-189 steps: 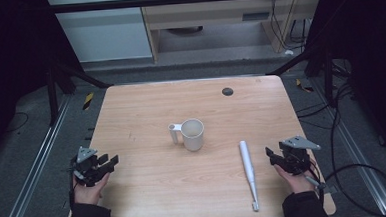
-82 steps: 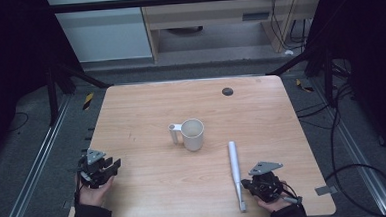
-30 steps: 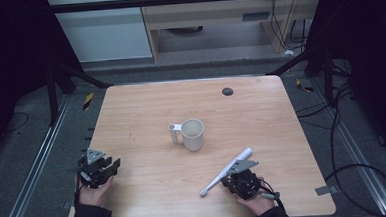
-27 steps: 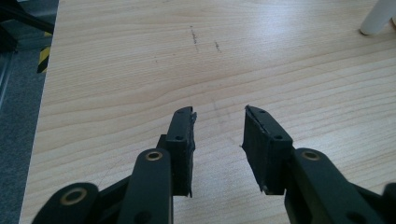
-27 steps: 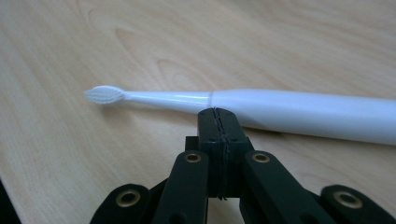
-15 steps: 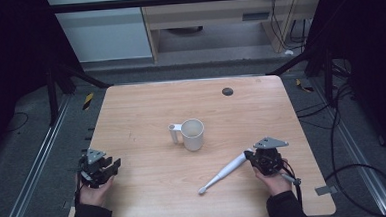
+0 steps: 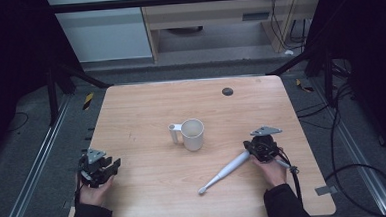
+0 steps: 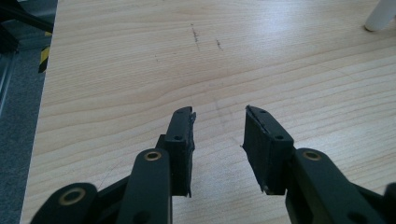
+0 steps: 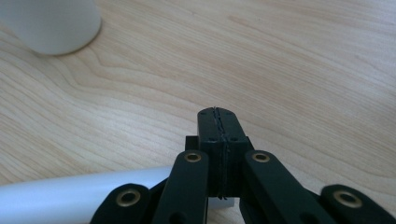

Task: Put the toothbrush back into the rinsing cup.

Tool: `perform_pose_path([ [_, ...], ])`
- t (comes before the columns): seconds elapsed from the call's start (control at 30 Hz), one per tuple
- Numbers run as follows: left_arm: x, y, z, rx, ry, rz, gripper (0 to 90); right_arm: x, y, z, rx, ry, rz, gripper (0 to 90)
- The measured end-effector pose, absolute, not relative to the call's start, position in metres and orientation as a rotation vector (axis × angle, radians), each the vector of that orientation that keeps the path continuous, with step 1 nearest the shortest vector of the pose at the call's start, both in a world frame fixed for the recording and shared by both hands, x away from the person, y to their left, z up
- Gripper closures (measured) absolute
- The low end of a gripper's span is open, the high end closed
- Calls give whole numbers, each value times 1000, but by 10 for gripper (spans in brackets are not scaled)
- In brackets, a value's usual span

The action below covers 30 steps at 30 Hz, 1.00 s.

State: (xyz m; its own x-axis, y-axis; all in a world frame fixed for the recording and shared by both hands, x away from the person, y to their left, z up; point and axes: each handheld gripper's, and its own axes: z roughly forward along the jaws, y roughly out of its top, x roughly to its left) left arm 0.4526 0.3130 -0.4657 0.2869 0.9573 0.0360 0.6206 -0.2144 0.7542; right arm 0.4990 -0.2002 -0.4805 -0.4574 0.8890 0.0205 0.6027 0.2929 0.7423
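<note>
- High view: we see a wooden table [image 7: 146,111] with a white mug [image 7: 193,134] near its middle, upright, its handle turned toward our left.
- A small dark round spot [image 7: 227,91] sits on the table beyond the mug, well apart from it.
- A white wand [image 7: 224,172] lies flat on the table, slanting from its thin tip near the front edge up to its thick end at the right gripper [image 7: 259,147].
- The right gripper sits right of the mug, apart from it, with the grey plate [image 7: 266,130] on top and a hand [image 7: 270,168] behind it. The wand's thick end touches the gripper, though from here we cannot tell how the jaws stand.
- The left gripper [image 7: 100,168] rests near the left front corner, well apart from the mug and wand, held by the left hand [image 7: 92,191].
- Left gripper view: the left gripper [image 8: 218,130] has its jaws spread, with bare wood between them. A bit of white mug base [image 8: 380,16] shows at the top right corner, far off.
- Right gripper view: the right gripper [image 9: 218,116] has its jaws pressed flat together, nothing pinched between the tips.
- The wand [image 9: 74,198] lies low at the left, running under the gripper's linkage. The mug [image 9: 49,23] stands at the upper left, blurred.
</note>
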Motion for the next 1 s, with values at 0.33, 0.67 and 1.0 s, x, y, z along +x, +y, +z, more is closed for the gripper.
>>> perform_pose_path([
  [0.33,452,313,-465,1924,1410,683,619,493,-203,-483,1330,2193,913,900],
  [0.67,452,314,-465,1921,1409,684,619,480,-208,-482,1310,2213,885,900],
  [1.0,452,314,-465,1921,1410,684,618,466,-208,-480,1286,2240,884,897],
])
